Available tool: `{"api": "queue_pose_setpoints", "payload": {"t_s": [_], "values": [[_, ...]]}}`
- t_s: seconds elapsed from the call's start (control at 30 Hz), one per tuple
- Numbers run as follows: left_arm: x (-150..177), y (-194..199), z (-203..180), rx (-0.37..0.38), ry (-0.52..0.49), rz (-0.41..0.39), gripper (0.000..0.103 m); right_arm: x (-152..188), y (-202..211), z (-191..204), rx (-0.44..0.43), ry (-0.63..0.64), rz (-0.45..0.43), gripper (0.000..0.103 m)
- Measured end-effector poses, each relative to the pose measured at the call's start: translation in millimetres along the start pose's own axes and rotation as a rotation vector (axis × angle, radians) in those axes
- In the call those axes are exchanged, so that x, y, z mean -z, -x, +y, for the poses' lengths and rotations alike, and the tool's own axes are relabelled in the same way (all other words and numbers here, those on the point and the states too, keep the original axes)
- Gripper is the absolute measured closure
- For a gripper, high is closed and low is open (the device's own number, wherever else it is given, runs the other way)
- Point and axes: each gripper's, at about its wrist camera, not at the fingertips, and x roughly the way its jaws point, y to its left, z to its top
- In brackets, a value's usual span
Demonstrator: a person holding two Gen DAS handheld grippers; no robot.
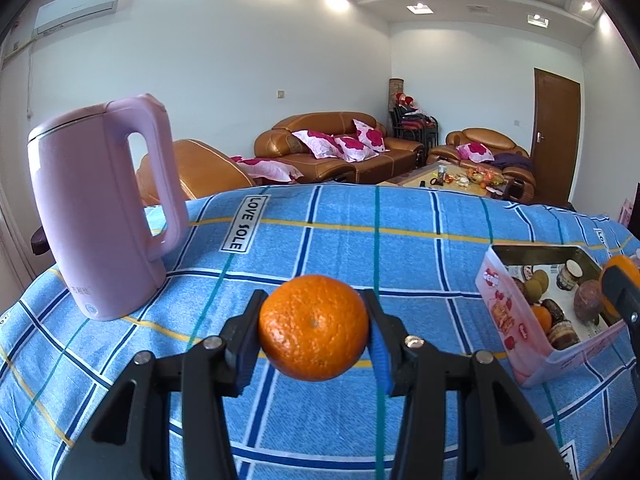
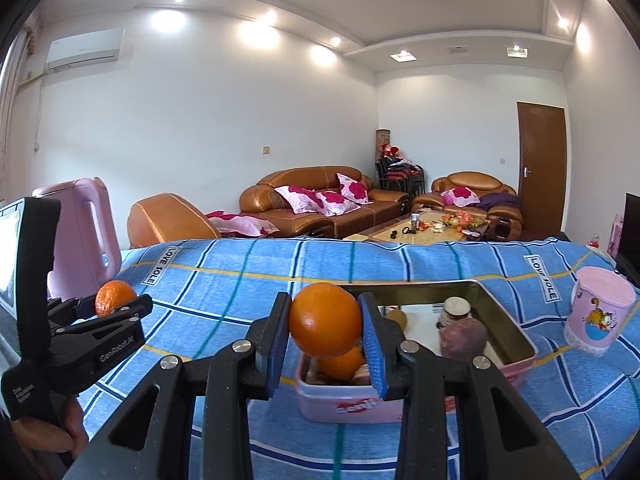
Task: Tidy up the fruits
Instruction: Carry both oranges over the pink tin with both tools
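Mid-carry on both sides: my right gripper (image 2: 325, 328) jaws are closed about fruit-wide on an orange (image 2: 325, 319) over the near-left end of the pink box (image 2: 516, 334), next is lower and release; left gripper (image 1: 314, 330) clamps a mandarin (image 1: 314, 327) above the counter, left of the box.

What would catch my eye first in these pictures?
Two bright oranges, each pinched in a black tool: the left tool grips a dimpled orange above the blue checked cloth; the right tool holds a smooth orange over the pink box. A pink kettle stands left.
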Motion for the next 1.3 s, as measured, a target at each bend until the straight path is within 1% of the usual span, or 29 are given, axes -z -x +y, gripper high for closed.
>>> {"api": "queue_pose_setpoints", "payload": {"t_s": [0.2,0.47,0.8,1.13,1.3], "values": [[0,1,-12,0.032,0.001,0.011,0.055,-2,-1,-17,0.032,-0.004,0.0,0.067],[-2,1,-38,0.062,-0.027,0.006,0.055,-5,-3,-40,0.083,-0.019,-0.005,0.067],[-12,-2,-70,0.13,-0.035,0.011,0.055,-7,-6,-68,0.133,-0.05,-0.001,0.067],[-10,-3,-92,0.185,-0.038,0.015,0.055,-8,-4,-101,0.204,-0.058,0.002,0.067],[-14,-6,-110,0.22,-0.063,0.014,0.055,-10,-9,-112,0.22,-0.064,0.024,0.067]]}}
